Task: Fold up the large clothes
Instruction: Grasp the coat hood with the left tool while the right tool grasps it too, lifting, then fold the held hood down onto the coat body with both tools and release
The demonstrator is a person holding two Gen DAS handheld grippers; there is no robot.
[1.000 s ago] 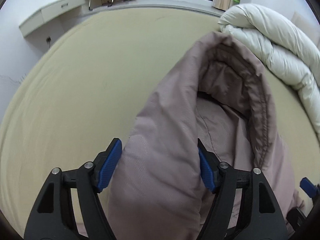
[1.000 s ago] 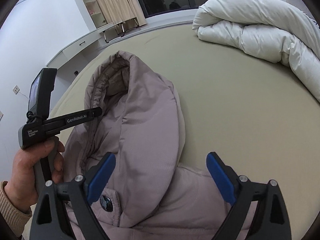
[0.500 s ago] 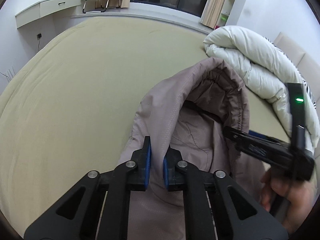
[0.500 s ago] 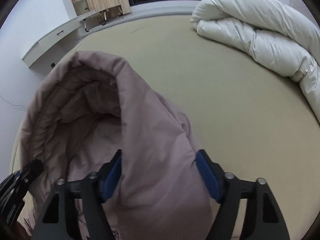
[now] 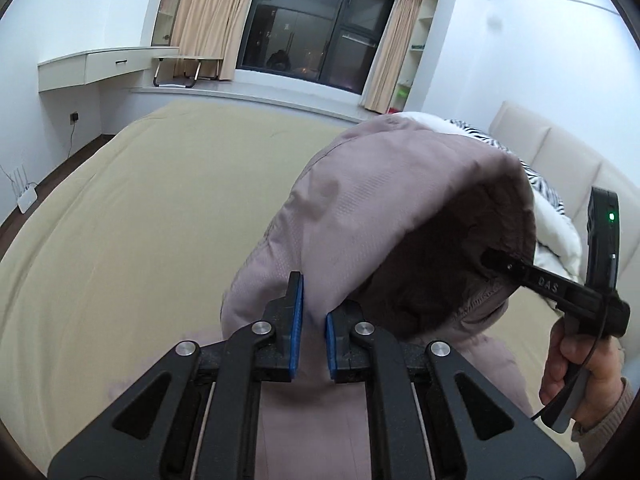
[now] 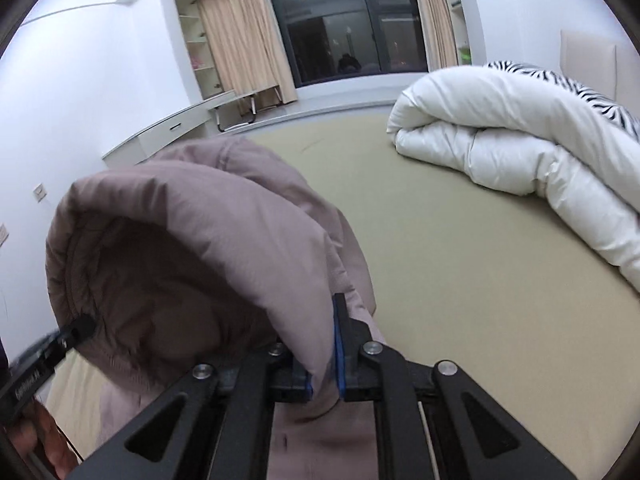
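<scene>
Closest in the left wrist view, the left gripper (image 5: 314, 330) has its blue pads pinched on a fold of the mauve padded jacket (image 5: 384, 208), at the side of the hood near its base. In the right wrist view the right gripper (image 6: 323, 354) is likewise clamped on the jacket's fabric at the other side of the hood, blue pads pressed into the cloth. The hood is lifted off the bed (image 5: 140, 216) between the two tools, its dark lining facing the cameras, while the rest of the jacket hangs below the frame edges.

At the right edge of the left view, the person's right hand (image 5: 580, 364) wraps the handle of the other tool; at the lower left corner of the right view, something that looks like the left hand shows, too cropped to be sure.

Past the hood, the olive-tan bedsheet spreads wide. A rolled white duvet (image 6: 512, 148) lies on the bed's far right side, with a zebra-striped pillow (image 6: 576, 88) behind it. Farther off stand a white wall desk (image 5: 92, 68), beige curtains (image 5: 204, 20) and a dark window (image 6: 344, 20).
</scene>
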